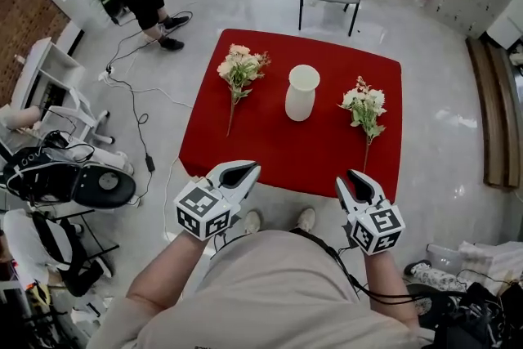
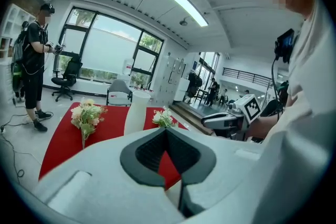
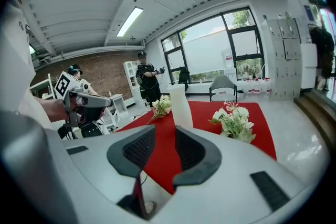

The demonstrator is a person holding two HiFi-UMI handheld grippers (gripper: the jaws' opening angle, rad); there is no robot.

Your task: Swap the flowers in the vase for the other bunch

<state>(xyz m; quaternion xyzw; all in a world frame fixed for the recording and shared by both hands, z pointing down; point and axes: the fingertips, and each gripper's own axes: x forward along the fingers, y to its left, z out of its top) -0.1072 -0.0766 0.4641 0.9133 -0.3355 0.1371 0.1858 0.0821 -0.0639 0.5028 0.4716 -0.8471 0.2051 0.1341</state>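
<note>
Both grippers hang short of the near edge of the red tabletop (image 1: 327,153), and neither has anything in it. The left gripper (image 1: 248,169) is clenched tight on nothing, its pads meeting tip to tip. The right gripper (image 1: 357,176) has its jaws well apart, with only red cloth showing between them in its own view.

The white vase (image 1: 301,91) stands upright in the middle of the tabletop, and from above its mouth looks empty. One bunch (image 1: 239,69) lies flat toward the far left corner, and the other bunch (image 1: 364,106) lies by the right edge, level with the vase. Neither touches the vase.

Both bunches point the same way. The blooms face the far edge and the thin stems trail back toward the near edge, so each long axis runs roughly parallel to the side edges. The left stem slants a little leftward as it comes near.

With the vase empty, the job looks like picking up a bunch and loading it, though I can't tell which bunch is due. The open right gripper lines up with the right-hand stem, so that looks the likelier pick.

To do it well, come in low over the near edge and pinch the stem partway up, below the leaves and clear of the blooms. Then lift, swing the stem end downward and thread it straight into the mouth. The left gripper could brace the vase against tipping.
</note>
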